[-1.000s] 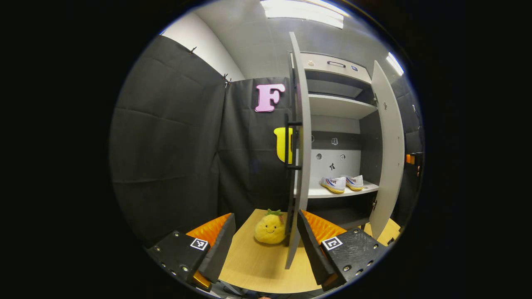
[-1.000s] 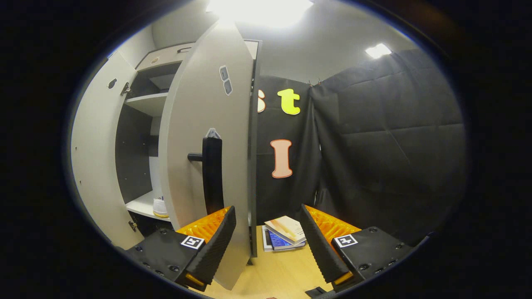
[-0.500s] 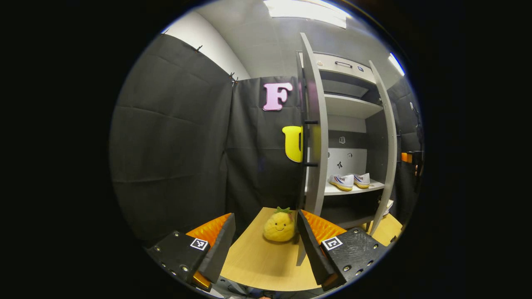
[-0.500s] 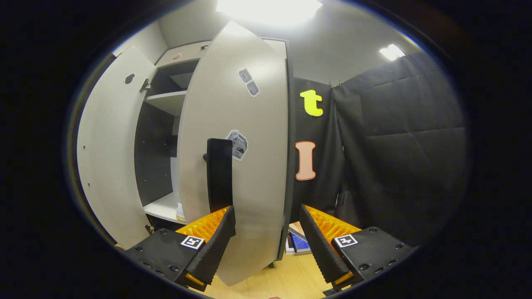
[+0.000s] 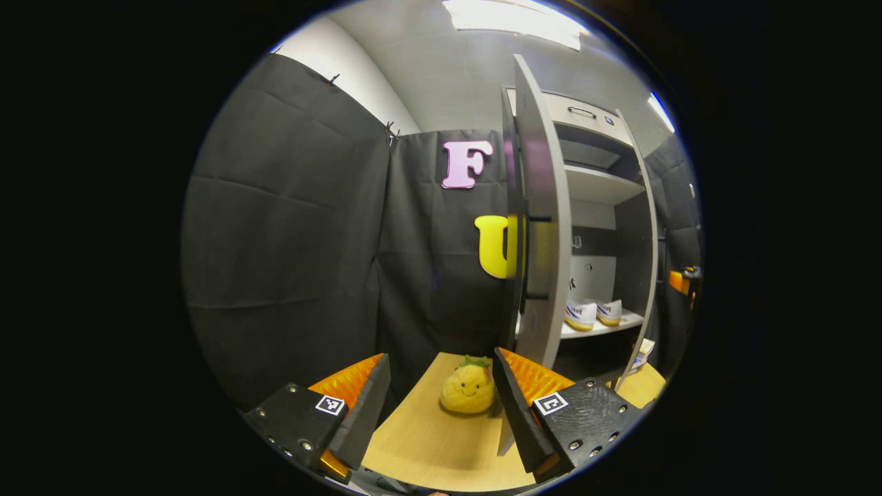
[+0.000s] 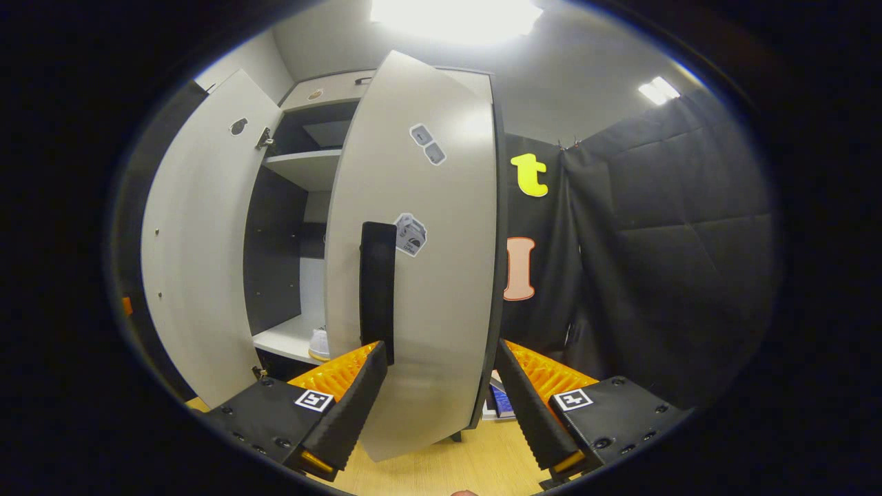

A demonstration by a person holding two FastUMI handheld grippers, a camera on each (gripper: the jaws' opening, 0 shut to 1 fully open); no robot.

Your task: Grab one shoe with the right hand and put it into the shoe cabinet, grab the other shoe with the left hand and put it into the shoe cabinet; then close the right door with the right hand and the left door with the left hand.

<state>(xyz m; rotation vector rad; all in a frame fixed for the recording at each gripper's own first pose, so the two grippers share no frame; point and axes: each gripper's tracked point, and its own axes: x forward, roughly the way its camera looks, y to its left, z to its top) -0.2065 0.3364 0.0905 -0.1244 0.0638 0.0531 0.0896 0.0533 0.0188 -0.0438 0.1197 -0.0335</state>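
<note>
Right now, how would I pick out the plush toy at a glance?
Find the tall grey shoe cabinet in the left gripper view, then its left door, swung out edge-on. At that door's foot, on the wooden tabletop, sits the plush toy: round, yellow, smiling, green-tufted.

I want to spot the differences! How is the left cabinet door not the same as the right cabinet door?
The right door shows its outer face with stickers and a dark handle, right in front of the right tongs. The left door shows its plain inner face with a hinge. The left door stands swung wider open. Both are pale grey, tall and not yet shut.
</note>
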